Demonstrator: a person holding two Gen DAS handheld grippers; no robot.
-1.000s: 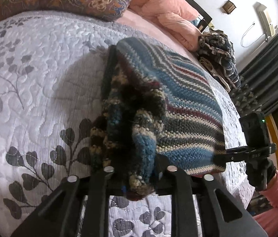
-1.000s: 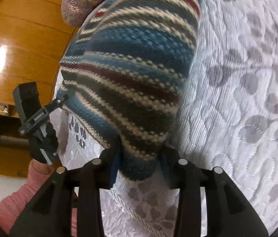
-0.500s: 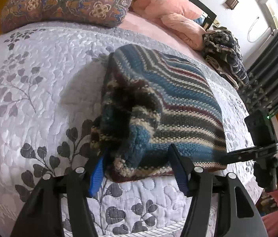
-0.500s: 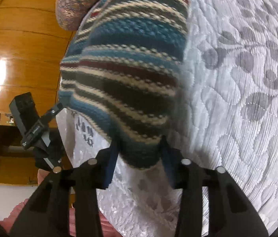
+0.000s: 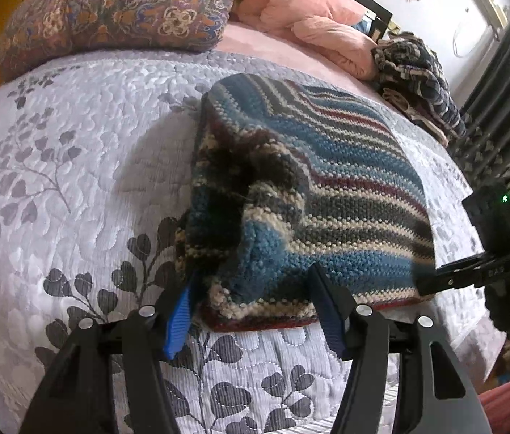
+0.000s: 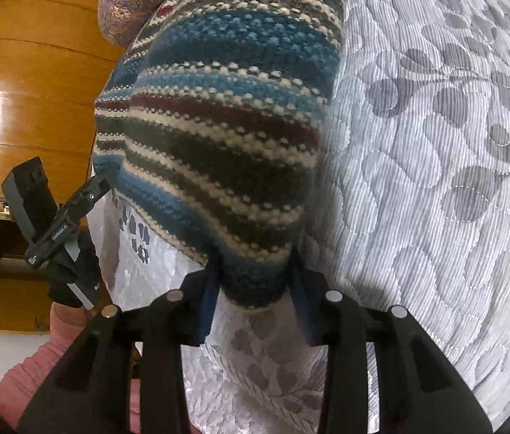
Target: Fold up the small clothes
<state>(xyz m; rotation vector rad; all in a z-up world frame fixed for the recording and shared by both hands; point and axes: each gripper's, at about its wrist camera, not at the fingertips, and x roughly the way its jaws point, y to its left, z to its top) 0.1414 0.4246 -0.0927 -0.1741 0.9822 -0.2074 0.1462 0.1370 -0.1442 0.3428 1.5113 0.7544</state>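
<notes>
Fingers of the left gripper (image 5: 251, 300) stand wide apart, straddling the bunched near-left corner of the striped knit garment (image 5: 327, 195) without squeezing it. From there the garment lies folded on the quilted bedspread (image 5: 74, 152), its near edge running rightward to the right gripper (image 6: 251, 285). That gripper's fingers sit close on either side of the near-right corner; whether they pinch it, I cannot tell.

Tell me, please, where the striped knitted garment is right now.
In the left wrist view the striped knitted garment lies centrally on the grey floral quilt, below the patterned pillow, its near edge between the left gripper fingers.
</notes>
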